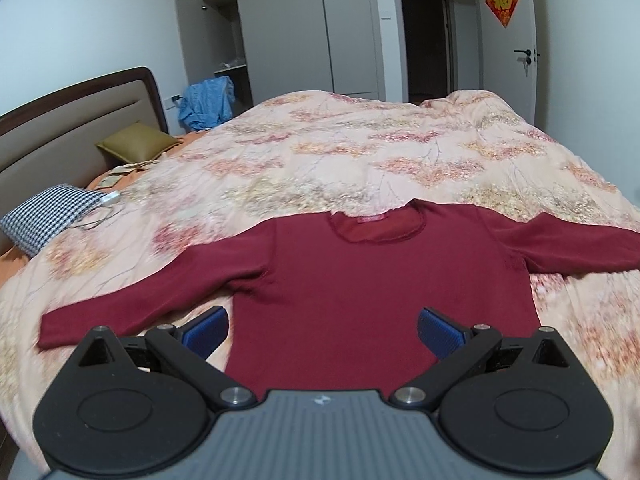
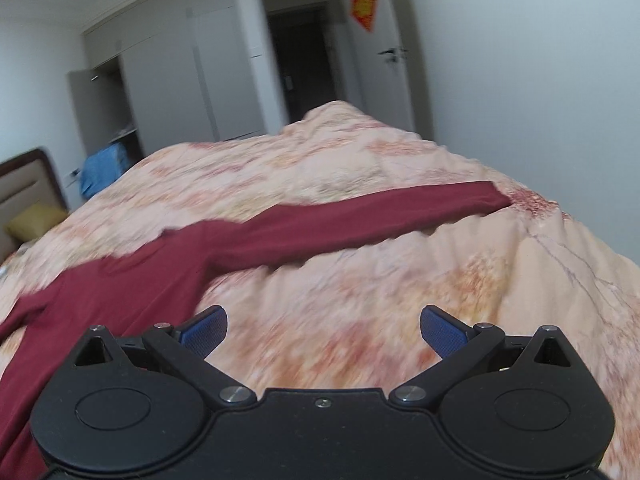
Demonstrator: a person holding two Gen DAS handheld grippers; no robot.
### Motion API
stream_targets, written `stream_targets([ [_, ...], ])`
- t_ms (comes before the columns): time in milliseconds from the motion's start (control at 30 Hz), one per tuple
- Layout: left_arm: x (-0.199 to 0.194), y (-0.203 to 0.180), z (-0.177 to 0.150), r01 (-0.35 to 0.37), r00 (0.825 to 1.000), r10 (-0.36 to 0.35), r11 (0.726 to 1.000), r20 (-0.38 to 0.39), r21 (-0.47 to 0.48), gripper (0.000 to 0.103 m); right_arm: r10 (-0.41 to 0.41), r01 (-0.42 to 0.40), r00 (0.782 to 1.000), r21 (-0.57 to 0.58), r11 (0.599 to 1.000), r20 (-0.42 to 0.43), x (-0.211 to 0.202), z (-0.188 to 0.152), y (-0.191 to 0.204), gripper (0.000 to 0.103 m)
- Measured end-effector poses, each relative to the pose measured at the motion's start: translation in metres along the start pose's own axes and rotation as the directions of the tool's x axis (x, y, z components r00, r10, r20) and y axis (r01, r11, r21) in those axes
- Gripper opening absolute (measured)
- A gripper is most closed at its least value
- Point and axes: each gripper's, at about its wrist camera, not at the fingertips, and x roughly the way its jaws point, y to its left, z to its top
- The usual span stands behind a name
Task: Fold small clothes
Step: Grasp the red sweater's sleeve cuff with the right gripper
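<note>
A: What am I looking at, biggest first?

B: I'm seeing a bedroom: grey wardrobe [image 1: 280,28], one door hanging open, dark doorway beside it. Bed [image 1: 72,128] is filling the frame, floral quilt [image 1: 360,148] serving as the folding surface, soft and lumpy.

A: And the garment?

B: Maroon long-sleeved top [image 1: 360,280] is lying face-up on the quilt, both sleeves spread wide, I judge for folding inward.

A: Claws?

B: Left gripper [image 1: 322,330] is hovering over the hem, jaws spread, holding nothing. Right gripper [image 2: 323,330], equally agape and empty, is facing the right sleeve [image 2: 380,216].
</note>
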Motion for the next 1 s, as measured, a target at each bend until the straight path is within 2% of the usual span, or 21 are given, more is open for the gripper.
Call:
stream_targets([
  [167,0.053,-0.019,0.023,0.017,1.000,-0.017,1.000,0.002,0.019,0.103,-0.074,0.072,0.996,0.035,0.997,0.053,0.049,0.030,-0.028,0.103],
  [333,0.107,-0.035,0.030,0.042,0.999,-0.042,0.999,0.006,0.013,0.103,-0.094,0.080,0.990,0.128,0.988,0.107,0.098,0.053,-0.066,0.103],
  [467,0.147,-0.048,0.021,0.056,0.998,-0.056,0.998,-0.024,0.000,0.103,-0.146,0.132,0.988,0.197,0.972,0.056,0.140,0.066,-0.099,0.103],
  [567,0.169,-0.054,0.011,0.074,0.995,-0.074,0.997,-0.064,-0.014,0.103,-0.179,0.178,0.984,0.233,0.956,-0.019,0.168,0.070,-0.122,0.103],
  [700,0.184,-0.059,-0.003,0.075,0.992,-0.076,0.997,-0.105,-0.009,0.103,-0.207,0.200,0.978,0.287,0.937,-0.007,0.189,0.071,-0.141,0.101],
  [800,0.187,-0.060,-0.009,0.077,0.989,-0.077,0.997,-0.125,-0.009,0.103,-0.269,0.254,0.963,0.303,0.918,0.007,0.201,0.077,-0.146,0.089],
  [867,0.187,-0.059,-0.009,0.071,0.989,-0.072,0.997,-0.129,-0.011,0.103,-0.319,0.299,0.948,0.312,0.902,0.014,0.208,0.081,-0.147,0.068],
  [900,0.186,-0.058,-0.009,0.068,0.989,-0.069,0.998,-0.131,-0.011,0.103,-0.346,0.324,0.938,0.316,0.892,0.013,0.210,0.083,-0.148,0.062],
  [967,0.183,-0.054,-0.006,0.063,0.989,-0.065,0.998,-0.131,-0.016,0.103,-0.378,0.354,0.926,0.334,0.874,0.009,0.215,0.086,-0.152,0.041],
  [1000,0.182,-0.051,-0.003,0.059,0.990,-0.062,0.998,-0.131,-0.023,0.103,-0.390,0.364,0.921,0.340,0.867,0.009,0.217,0.088,-0.153,0.034],
])
